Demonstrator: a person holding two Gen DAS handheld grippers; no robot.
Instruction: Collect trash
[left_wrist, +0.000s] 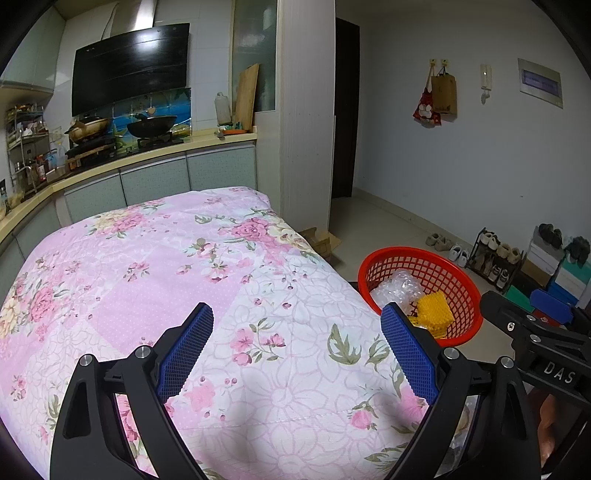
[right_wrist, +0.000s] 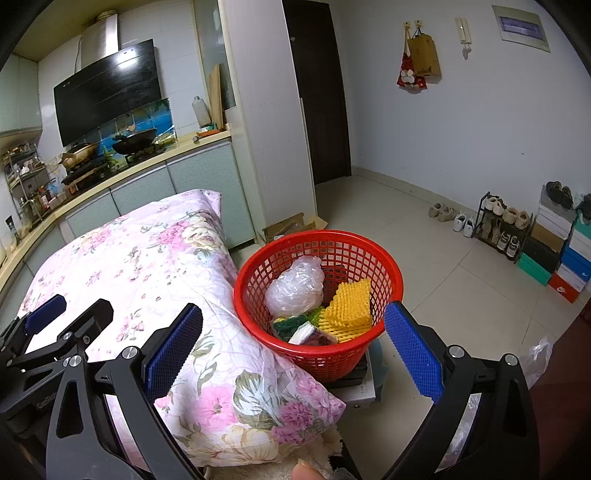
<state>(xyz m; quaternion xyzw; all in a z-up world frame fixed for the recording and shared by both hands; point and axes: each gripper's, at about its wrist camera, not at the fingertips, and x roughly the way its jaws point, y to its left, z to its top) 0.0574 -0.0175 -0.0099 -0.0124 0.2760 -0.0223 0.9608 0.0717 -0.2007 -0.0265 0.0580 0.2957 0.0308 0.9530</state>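
A red mesh basket (right_wrist: 288, 247) (left_wrist: 465, 280) stands beside the floral quilt (left_wrist: 207, 266) (right_wrist: 147, 254), resting on a box. Inside it lie a crumpled clear plastic bag (right_wrist: 295, 286) (left_wrist: 397, 286), a yellow ridged pad (right_wrist: 351, 306) (left_wrist: 436, 310), a green scrubber (right_wrist: 286, 326) and a small wrapper (right_wrist: 306, 336). My left gripper (left_wrist: 297, 317) hovers open over the quilt, empty. My right gripper (right_wrist: 293, 317) is open and empty just in front of the basket. Each gripper shows at the edge of the other's view.
A kitchen counter with stove and wok (left_wrist: 151, 127) runs behind the quilt. A flattened cardboard box (right_wrist: 291, 225) lies on the tile floor by the white pillar. A shoe rack (right_wrist: 498, 225) and stacked shoe boxes (right_wrist: 561, 258) line the right wall. A thumb (right_wrist: 306, 470) shows at the bottom.
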